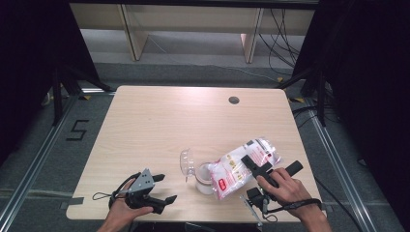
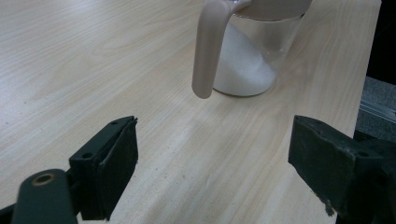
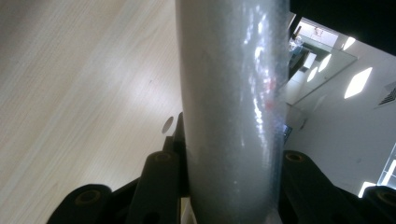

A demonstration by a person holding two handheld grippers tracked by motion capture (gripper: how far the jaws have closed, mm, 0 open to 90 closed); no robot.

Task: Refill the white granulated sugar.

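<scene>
Open left tongs [image 2: 212, 154] before jar [image 2: 254, 51], bag [image 1: 241, 166] beyond.

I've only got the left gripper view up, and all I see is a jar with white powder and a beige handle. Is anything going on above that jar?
Observer: Yes. The right hand-held gripper holds a white bag tipped mouth-down over the jar.
Operator: Is the bag properly clamped?
Observer: In the right gripper view the bag's side is squeezed between both jaws.
Operator: Is the jar's lid on?
Observer: No, the high view shows a clear lid flipped open to the jar's left.
Operator: And my left hand-held gripper?
Observer: The left hand-held gripper rests near the table's front edge, open, left of the jar.
</scene>
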